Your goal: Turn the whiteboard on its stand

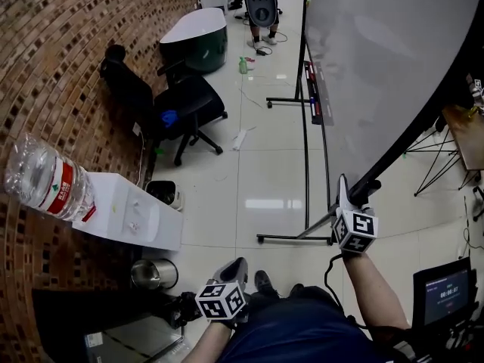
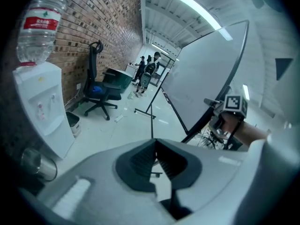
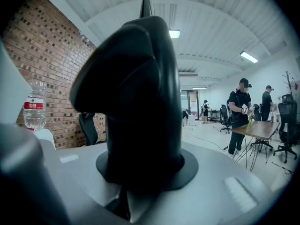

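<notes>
Here, right claw [image 1: 345, 189] clamps whiteboard [image 1: 378, 51] edge.

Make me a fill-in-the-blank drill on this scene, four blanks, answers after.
1. The right tool is clamped on the edge of the ____.
2. The left tool holds ____.
3. The bottle sits upside down on the white ____.
4. The chair stands beside a ____ wall.

Missing words: whiteboard; nothing; dispenser; brick.
</notes>
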### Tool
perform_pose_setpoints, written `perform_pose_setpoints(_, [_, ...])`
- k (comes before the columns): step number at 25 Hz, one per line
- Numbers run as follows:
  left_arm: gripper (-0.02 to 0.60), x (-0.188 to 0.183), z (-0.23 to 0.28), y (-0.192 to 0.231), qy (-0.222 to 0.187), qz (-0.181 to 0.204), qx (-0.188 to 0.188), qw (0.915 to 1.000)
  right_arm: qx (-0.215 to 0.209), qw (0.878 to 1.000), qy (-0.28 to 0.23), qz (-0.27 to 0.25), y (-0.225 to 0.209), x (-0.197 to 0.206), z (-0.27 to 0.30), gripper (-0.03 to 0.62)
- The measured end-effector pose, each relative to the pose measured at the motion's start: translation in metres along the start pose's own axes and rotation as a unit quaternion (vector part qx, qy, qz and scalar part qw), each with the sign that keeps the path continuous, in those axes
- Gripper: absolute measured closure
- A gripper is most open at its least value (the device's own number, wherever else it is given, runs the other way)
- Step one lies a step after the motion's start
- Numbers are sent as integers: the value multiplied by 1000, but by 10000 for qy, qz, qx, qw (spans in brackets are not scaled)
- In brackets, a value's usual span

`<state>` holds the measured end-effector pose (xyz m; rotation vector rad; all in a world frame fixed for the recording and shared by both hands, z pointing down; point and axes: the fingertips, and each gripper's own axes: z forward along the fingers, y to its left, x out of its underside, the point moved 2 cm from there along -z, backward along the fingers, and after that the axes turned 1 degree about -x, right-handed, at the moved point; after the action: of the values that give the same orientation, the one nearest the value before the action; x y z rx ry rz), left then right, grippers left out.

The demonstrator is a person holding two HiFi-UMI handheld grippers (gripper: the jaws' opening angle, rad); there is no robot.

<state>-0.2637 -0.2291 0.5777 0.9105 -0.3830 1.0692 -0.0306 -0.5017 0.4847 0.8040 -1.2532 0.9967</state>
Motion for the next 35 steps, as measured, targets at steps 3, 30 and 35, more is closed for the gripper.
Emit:
perform_pose_setpoints(3, [575,4,-16,-5,-114,37,-201,9997,38,10000,41,-35,5,5,-16,474])
perform_pose_setpoints(30, [575,149,-96,-72,206,95,280,9994,-45,9998,-141,-136,-73,33,-206,500])
perform_pose_setpoints(35, [575,189,-124,-62,419,-80,410,9982,-11,9998,-163,-131,-67,32,-243,499])
